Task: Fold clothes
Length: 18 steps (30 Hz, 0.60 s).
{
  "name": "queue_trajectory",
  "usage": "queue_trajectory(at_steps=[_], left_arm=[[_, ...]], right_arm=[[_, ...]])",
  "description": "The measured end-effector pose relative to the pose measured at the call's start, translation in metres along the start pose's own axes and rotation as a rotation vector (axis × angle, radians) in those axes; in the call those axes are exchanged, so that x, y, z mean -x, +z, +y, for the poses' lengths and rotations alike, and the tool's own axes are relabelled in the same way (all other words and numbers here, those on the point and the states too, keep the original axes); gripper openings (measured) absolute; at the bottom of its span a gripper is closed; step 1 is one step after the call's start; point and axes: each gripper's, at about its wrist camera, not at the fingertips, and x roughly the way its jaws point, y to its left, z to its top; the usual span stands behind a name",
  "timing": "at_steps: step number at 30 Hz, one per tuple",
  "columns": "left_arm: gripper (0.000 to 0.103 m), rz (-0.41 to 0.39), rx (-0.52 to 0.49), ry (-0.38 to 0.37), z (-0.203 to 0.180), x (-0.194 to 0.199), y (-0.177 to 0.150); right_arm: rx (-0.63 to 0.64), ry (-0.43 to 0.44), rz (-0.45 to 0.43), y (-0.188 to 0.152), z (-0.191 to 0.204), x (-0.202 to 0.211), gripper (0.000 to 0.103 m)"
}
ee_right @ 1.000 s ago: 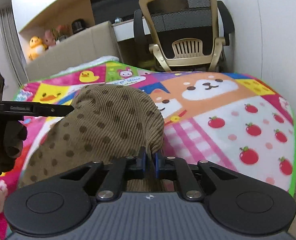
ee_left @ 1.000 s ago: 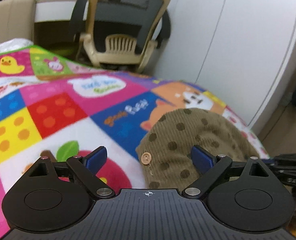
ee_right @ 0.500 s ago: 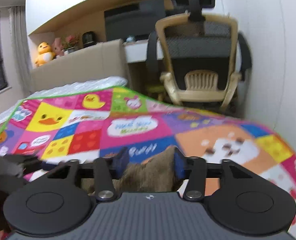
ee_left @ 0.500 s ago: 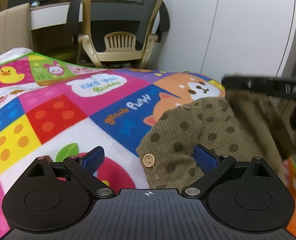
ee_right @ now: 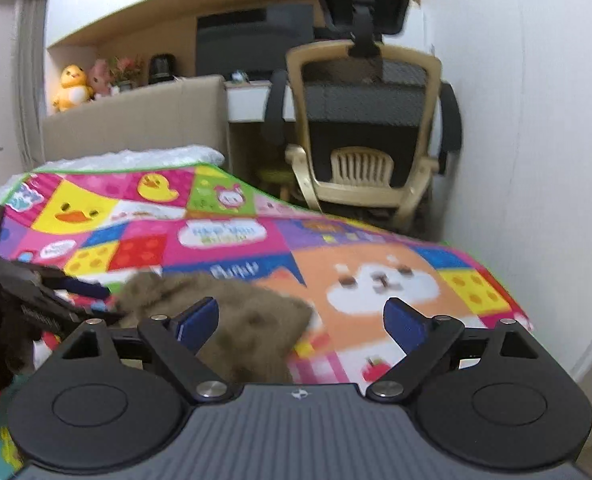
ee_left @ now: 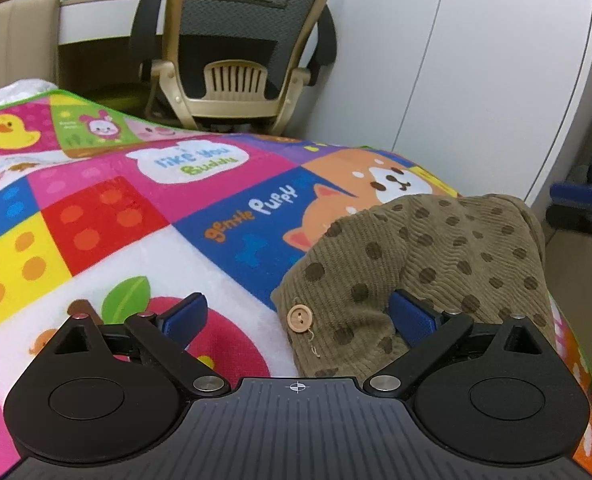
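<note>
A brown corduroy garment (ee_left: 436,256) with dark dots and a wooden button (ee_left: 299,319) lies folded over near the right edge of the colourful play mat (ee_left: 115,216). My left gripper (ee_left: 298,318) is open just above the mat, its right finger resting at the cloth's near edge and nothing gripped. In the right wrist view the same garment (ee_right: 239,320) lies blurred in front of my right gripper (ee_right: 302,318), which is open and raised above it. The other gripper's black body (ee_right: 23,304) shows at the left edge there.
A beige mesh office chair (ee_left: 235,52) stands beyond the mat's far edge, beside a white desk (ee_right: 251,100). White cupboard doors (ee_left: 476,60) rise close on the right. A beige headboard (ee_right: 135,120) and plush toys (ee_right: 71,88) are at the back left.
The right gripper, shut on the garment a second ago, carried it over, opened and let go, then lifted away. The garment now lies doubled over. The left gripper stayed open, barely moving.
</note>
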Motion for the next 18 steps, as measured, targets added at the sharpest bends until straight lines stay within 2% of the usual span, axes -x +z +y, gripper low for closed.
queue_trajectory(at_steps=[3, 7, 10, 13, 15, 16, 17, 18], left_arm=[[0.100, 0.001, -0.001, 0.012, -0.001, 0.003, 0.000], [0.101, 0.005, -0.001, 0.023, 0.003, 0.008, -0.001], [0.101, 0.007, 0.013, 0.014, 0.006, 0.008, -0.001], [0.101, 0.007, 0.027, 0.007, 0.007, 0.006, -0.002], [0.101, 0.008, 0.035, 0.005, 0.006, 0.005, -0.002], [0.101, 0.010, 0.040, 0.005, 0.006, 0.004, -0.002], [0.101, 0.012, 0.044, 0.005, 0.007, 0.004, -0.001], [0.101, 0.013, 0.044, 0.007, 0.007, 0.005, -0.001]], right_arm=[[0.021, 0.063, 0.031, 0.002, 0.010, -0.025, 0.094], [-0.173, 0.221, 0.104, -0.014, -0.010, -0.042, 0.094], [-0.321, 0.292, 0.117, -0.035, -0.036, -0.034, 0.094], [-0.471, 0.386, 0.179, -0.062, -0.057, -0.030, 0.093], [-0.513, 0.430, 0.215, -0.077, -0.055, -0.029, 0.083], [-0.508, 0.440, 0.224, -0.080, -0.050, -0.028, 0.071], [-0.496, 0.446, 0.228, -0.083, -0.043, -0.024, 0.053], [-0.485, 0.448, 0.226, -0.084, -0.037, -0.020, 0.045]])
